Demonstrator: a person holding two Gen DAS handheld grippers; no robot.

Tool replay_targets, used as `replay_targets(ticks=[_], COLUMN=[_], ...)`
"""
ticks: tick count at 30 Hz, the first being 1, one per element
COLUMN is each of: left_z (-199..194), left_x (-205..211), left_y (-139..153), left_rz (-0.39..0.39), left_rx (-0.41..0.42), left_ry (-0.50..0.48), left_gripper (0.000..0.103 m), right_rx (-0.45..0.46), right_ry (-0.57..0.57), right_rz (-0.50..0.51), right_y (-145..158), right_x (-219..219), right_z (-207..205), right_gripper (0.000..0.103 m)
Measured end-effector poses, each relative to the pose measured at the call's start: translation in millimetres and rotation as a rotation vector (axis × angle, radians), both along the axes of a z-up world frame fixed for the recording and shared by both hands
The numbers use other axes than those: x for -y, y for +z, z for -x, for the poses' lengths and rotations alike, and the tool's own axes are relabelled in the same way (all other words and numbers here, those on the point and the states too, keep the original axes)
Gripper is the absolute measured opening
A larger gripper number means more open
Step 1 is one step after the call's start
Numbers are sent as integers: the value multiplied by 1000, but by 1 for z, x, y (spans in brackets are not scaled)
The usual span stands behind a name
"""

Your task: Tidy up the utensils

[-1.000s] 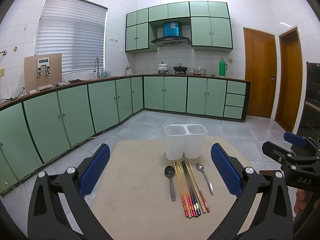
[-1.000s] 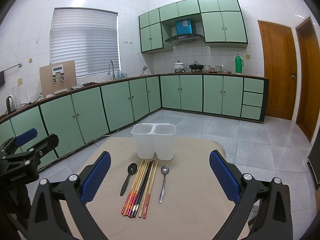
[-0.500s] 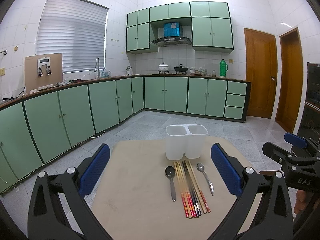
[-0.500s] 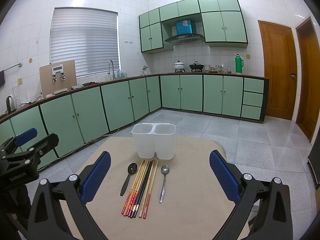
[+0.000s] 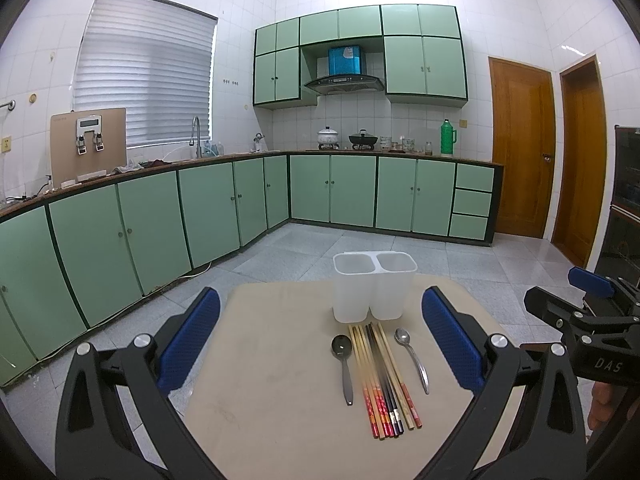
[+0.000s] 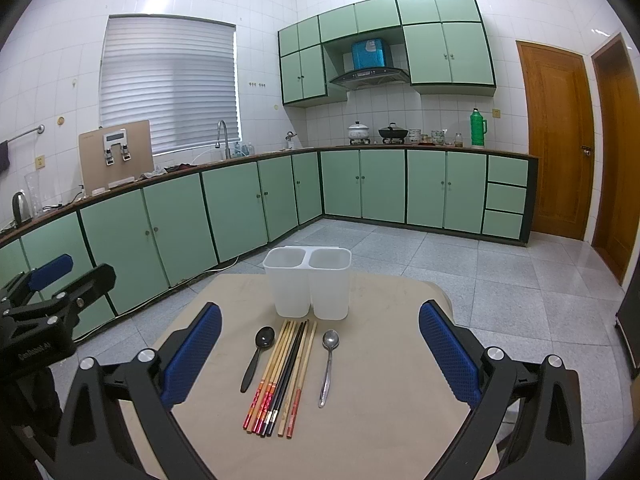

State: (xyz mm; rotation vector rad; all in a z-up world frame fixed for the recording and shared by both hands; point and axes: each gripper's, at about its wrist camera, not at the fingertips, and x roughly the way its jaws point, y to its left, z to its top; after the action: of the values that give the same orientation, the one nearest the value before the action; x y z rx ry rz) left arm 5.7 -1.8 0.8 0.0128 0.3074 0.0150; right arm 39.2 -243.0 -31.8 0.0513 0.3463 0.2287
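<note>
A beige, round-cornered tabletop (image 5: 280, 380) carries all the utensils. At its far edge stands a translucent white plastic holder with two compartments (image 5: 375, 286), upright, and nothing shows above either rim. Just in front of it, on the near side, lies a tight bundle of wooden and black chopsticks with red patterned ends (image 5: 380, 376), their tips pointing at the holder's base. A black-bowled spoon with a dark handle (image 5: 344, 364) lies just left of the bundle, and a shiny metal spoon (image 5: 412, 360) just right of it; neither touches the chopsticks.

The left gripper (image 5: 320, 344) hangs above the near left part of the table, its blue-padded fingers (image 5: 192, 340) spread wide and gripping nothing. The right gripper (image 6: 320, 352) hovers over the near edge with its jaws equally wide and empty, the utensils framed between its fingers (image 6: 448, 356). Bare table surface lies between both grippers and the utensils, and to the left of the black spoon. Grey tiled floor (image 6: 520, 280) surrounds the table, with pale green cabinets (image 6: 240, 208) well beyond.
</note>
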Motion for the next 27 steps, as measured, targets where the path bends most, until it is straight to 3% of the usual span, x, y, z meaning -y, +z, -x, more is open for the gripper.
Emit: replay_targets(ticks=[20, 27], left_z=[0, -9], left_x=[-4, -4], left_y=[1, -2], left_rz=[1, 2], left_rx=[-2, -12], left_ry=[6, 10], left_gripper=[98, 98], right_rx=[-3, -12], right_ry=[-2, -4], right_rz=[0, 2], right_y=[-2, -9], right_x=[0, -4], right_z=[-2, -20], right_gripper=[97, 97])
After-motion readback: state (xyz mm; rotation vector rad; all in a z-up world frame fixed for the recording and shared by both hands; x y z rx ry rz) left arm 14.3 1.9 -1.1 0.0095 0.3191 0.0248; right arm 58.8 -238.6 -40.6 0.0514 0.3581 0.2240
